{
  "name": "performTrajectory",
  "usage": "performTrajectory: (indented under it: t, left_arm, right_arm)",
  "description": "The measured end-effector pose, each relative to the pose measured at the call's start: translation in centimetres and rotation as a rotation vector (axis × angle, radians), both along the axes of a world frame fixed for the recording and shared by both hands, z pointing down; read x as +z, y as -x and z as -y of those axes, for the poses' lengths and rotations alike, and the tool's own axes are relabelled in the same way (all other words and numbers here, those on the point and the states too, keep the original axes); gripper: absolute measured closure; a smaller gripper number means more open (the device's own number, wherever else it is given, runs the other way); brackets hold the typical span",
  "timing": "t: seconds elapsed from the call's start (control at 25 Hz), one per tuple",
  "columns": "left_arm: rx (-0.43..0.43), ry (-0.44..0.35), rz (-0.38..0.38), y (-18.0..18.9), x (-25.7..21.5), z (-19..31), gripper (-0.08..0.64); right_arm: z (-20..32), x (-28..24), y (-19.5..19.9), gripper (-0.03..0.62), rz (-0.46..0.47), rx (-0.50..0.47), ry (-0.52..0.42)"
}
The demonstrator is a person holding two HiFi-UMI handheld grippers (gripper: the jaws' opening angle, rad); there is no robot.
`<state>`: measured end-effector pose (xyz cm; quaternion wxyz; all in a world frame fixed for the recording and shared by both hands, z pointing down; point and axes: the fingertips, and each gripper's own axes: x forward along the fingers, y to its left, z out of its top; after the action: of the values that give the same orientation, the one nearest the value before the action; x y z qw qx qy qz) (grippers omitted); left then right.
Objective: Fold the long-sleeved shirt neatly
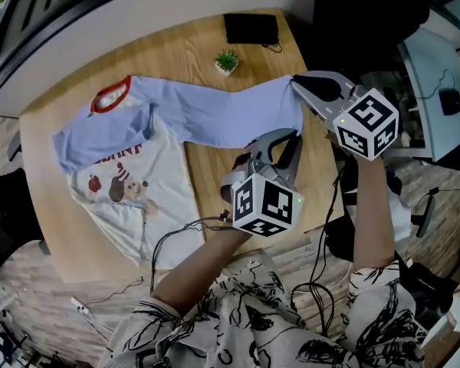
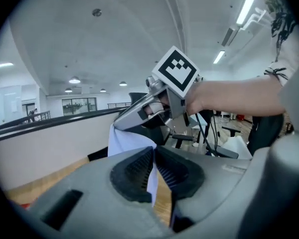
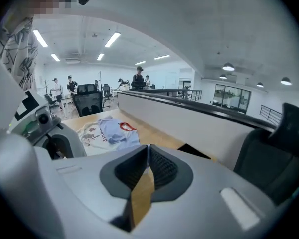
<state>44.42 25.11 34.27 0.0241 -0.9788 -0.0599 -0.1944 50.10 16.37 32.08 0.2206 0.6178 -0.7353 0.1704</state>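
Long-sleeved shirt (image 1: 130, 159): it lies spread on the left half of the wooden worktop (image 1: 184, 48). The body is white with a printed picture, the shoulders are pale blue, and the collar (image 1: 111, 94) is red.
Sleeve (image 1: 215, 113): pale blue, it stretches from the shirt to the right across the worktop. Its far end is held up off the wood.
Right tongs (image 1: 295, 83): pressed together on the very end of the sleeve, at the right edge of the worktop. The left gripper view shows the cloth hanging from their tip (image 2: 115, 126).
Left tongs (image 1: 254, 148): pressed together, pinching a thin fold of the sleeve's lower edge, near the right tongs. Their own view shows the pale cloth between the pads (image 2: 153, 171).
Small plant (image 1: 227, 61): it stands at the far side, just behind the sleeve.
Black flat object (image 1: 251, 28): at the far edge of the worktop, behind the plant.
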Motion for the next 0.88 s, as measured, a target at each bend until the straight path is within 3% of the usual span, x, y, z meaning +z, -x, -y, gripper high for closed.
performTrajectory:
  t: [0.24, 0.48, 0.88]
  left_arm:
    - [-0.148, 0.036, -0.082, 3.1, -5.0, 6.5, 0.534]
    - [-0.290, 0.073, -0.141, 10.8, -8.1, 14.8, 0.534]
    - [-0.482, 0.049, -0.148, 23.1, -10.2, 26.7, 0.534]
  right_arm:
    - [7.1, -5.1, 4.6, 0.565, -0.010, -0.118, -0.035]
    - [15.2, -7.8, 13.0, 0.565, 0.000, -0.219, -0.055]
    - [26.8, -8.9, 26.8, 0.565, 0.056, -0.377, -0.077]
